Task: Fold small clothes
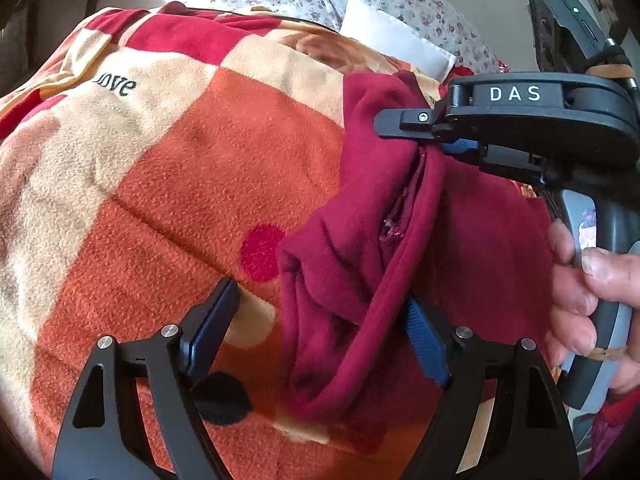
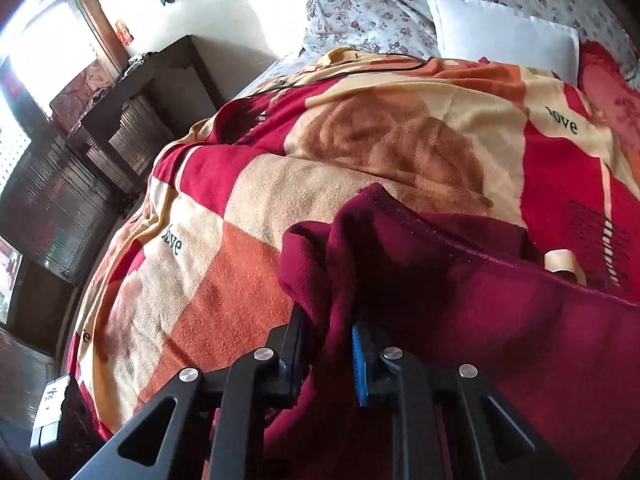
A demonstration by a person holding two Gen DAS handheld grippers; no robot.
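Fingers of the right gripper (image 2: 326, 354) stood narrow, pinched on a raised fold of the maroon garment (image 2: 460, 292), whose cloth bunched between the two pads and draped over them. From the left wrist view, that same gripper (image 1: 436, 136) reached in from the right, its tips buried in the garment's upper edge, with a person's hand (image 1: 580, 292) wrapped around its grey handle. Fingers of the left gripper (image 1: 320, 332) stood wide apart, gripping nothing; the garment's crumpled lower part (image 1: 340, 300) hung between them, touching the right pad. The garment lay on a checked fleece blanket (image 1: 180, 184) in orange, cream and red, beyond which sat a white pillow (image 2: 504, 36) and floral bedding (image 2: 360, 12).
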